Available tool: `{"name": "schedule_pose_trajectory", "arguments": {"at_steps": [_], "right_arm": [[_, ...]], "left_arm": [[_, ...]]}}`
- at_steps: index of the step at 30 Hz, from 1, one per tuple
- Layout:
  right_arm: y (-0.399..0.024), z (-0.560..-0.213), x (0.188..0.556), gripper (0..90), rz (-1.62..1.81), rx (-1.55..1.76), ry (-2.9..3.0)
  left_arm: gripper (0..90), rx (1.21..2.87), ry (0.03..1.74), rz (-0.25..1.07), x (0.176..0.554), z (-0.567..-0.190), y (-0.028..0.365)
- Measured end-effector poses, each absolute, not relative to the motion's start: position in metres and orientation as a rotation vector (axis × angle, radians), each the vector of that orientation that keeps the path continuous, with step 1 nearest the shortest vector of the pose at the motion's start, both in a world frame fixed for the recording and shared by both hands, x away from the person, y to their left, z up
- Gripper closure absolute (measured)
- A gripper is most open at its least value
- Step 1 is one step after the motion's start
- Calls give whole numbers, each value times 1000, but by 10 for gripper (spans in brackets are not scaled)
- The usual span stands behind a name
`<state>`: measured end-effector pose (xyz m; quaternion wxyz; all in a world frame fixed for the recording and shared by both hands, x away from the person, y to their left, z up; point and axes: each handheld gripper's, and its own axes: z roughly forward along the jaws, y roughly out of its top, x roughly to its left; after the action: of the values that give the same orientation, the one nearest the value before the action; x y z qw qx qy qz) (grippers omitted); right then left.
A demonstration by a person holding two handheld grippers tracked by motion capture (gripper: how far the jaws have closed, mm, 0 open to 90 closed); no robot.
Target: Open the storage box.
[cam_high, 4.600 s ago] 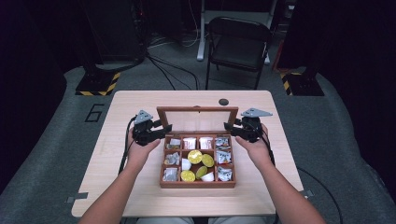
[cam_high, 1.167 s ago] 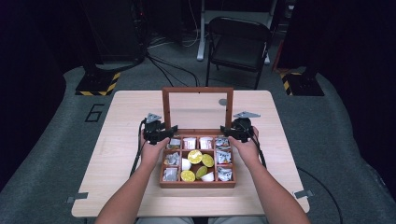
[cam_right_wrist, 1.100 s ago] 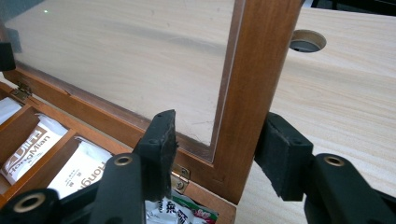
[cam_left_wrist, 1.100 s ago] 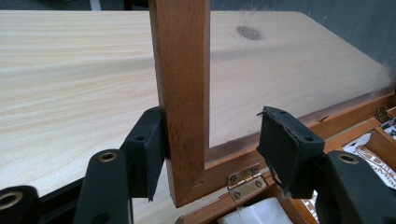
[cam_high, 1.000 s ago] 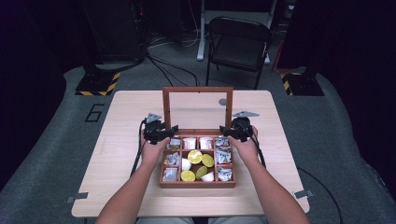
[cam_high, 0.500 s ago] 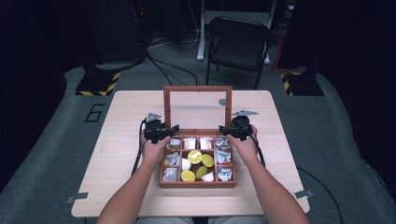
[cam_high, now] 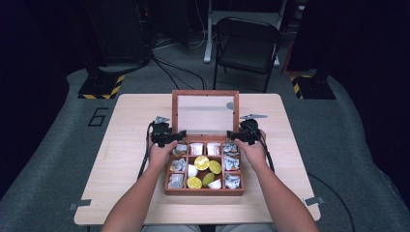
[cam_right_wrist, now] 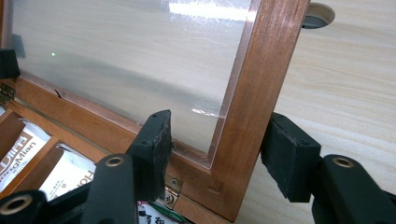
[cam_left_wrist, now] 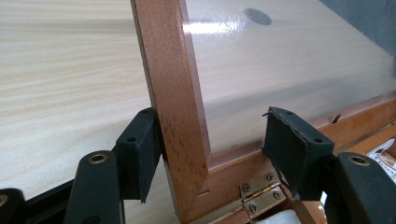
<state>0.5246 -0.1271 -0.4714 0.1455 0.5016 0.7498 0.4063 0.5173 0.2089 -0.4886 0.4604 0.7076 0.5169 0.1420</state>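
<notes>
A wooden box [cam_high: 203,192] sits mid-table, its compartments holding white sachets [cam_high: 196,149] and yellow round pieces [cam_high: 201,163]. Its glass-paned lid [cam_high: 205,93] stands upright on brass hinges [cam_left_wrist: 259,193]. My left gripper [cam_high: 180,135] is open astride the lid's left stile [cam_left_wrist: 180,107] just above the hinge; the outer pad [cam_left_wrist: 140,149] touches the wood and the other pad is off the glass. My right gripper [cam_high: 231,136] is open astride the right stile [cam_right_wrist: 247,107], with its outer pad [cam_right_wrist: 287,156] apart from the wood. Sachets [cam_right_wrist: 70,172] lie below it.
A small dark round object [cam_high: 230,105] lies on the table [cam_high: 121,159] behind the lid, seen through the glass [cam_left_wrist: 258,16] and past the frame [cam_right_wrist: 319,14]. A black folding chair [cam_high: 246,38] stands beyond the far edge. Bare tabletop lies to either side of the box.
The lid has swung from a low tilt up to upright. Both grippers have slid from its top corners down to the hinge end. Over the last second almost nothing moved.
</notes>
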Motion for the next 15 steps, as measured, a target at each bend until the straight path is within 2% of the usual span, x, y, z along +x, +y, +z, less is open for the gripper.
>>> {"name": "schedule_pose_trajectory", "arguments": {"at_steps": [15], "right_arm": [[-127, -472, 528, 426, 1170, 1472, 2147]], "left_arm": [[359, 1726, 1296, 321, 520, -491, 209]]}}
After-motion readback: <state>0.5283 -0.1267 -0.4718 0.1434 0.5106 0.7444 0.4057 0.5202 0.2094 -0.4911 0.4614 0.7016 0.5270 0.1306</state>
